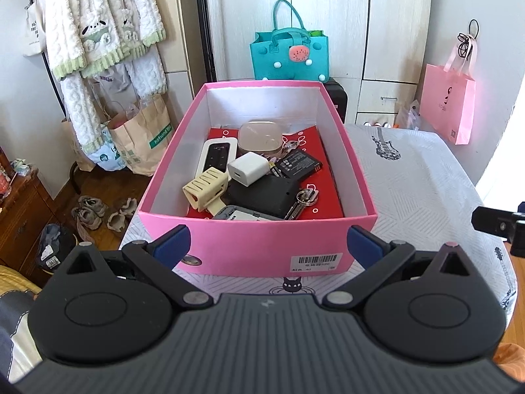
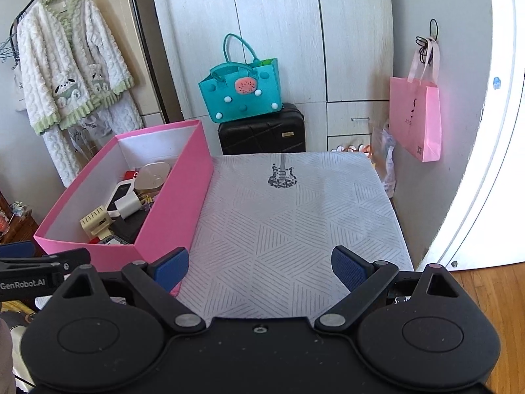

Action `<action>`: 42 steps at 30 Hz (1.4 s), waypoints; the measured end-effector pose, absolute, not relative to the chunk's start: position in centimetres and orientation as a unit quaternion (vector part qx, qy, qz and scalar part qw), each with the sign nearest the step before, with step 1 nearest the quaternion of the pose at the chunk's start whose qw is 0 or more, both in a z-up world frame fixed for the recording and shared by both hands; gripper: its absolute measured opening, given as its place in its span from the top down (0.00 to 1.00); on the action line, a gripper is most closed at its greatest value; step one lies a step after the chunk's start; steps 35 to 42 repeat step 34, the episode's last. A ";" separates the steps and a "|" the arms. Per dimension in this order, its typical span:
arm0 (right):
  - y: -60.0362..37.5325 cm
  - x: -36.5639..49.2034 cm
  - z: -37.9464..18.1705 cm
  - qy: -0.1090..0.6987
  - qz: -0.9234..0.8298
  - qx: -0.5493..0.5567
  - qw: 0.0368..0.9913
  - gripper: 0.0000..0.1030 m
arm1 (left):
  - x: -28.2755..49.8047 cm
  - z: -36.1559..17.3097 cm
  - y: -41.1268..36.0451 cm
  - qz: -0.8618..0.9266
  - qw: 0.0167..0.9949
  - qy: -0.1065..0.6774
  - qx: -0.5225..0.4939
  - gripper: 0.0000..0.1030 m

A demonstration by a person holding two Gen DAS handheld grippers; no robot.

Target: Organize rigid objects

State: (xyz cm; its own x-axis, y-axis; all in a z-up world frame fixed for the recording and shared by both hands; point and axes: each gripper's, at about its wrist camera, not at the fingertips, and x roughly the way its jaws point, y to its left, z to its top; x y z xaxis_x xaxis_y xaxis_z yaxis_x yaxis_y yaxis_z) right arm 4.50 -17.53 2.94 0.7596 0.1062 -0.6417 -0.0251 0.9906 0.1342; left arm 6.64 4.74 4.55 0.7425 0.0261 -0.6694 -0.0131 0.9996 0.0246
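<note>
Pink box point(image 1: 262, 249) on a patterned tablecloth point(image 1: 410, 177), open at the top, lidless. Inside the box, on a red sheet lining its floor: a white charger cube point(image 1: 247, 168) near the middle, a white remote point(image 1: 216, 157) just left of the cube, a cream slotted plastic piece point(image 1: 205, 188) at the near left, touching the remote's near end. Behind the cube, toward the box's far wall, a rounded beige case point(image 1: 261, 138). Right of the cube, a flat black battery point(image 1: 300, 163), tilted. Nearer the box's front wall, a black flat device point(image 1: 262, 195) with a grey piece partly hidden below the rim. Keys on a ring point(image 1: 305, 198) at the near right of the box floor.

Left gripper point(image 1: 267, 243) just in front of the box's near wall, blue pads spread wide, nothing between them. Right gripper point(image 2: 259, 267) to the right of the box, over bare cloth, fingers likewise spread and empty; left pad close to the box's near right corner.

Beyond the box: a teal felt bag point(image 2: 241, 93) on a black suitcase point(image 2: 262, 131). Far right of the box, a pink paper bag point(image 2: 415, 118) hanging on the wall. Left of the box, a fluffy white-and-green robe point(image 2: 72, 65) on a rack.
</note>
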 end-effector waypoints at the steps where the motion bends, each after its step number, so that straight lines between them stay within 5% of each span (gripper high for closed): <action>1: -17.6 4.5 2.9 0.345 0.032 0.060 0.936 0.07 | 6.7 4.5 4.7 0.010 0.933 0.359 0.010 0.00; 42: -16.6 3.3 2.7 0.348 0.031 0.036 0.936 0.07 | 5.8 4.2 5.0 0.018 0.938 0.347 0.009 0.00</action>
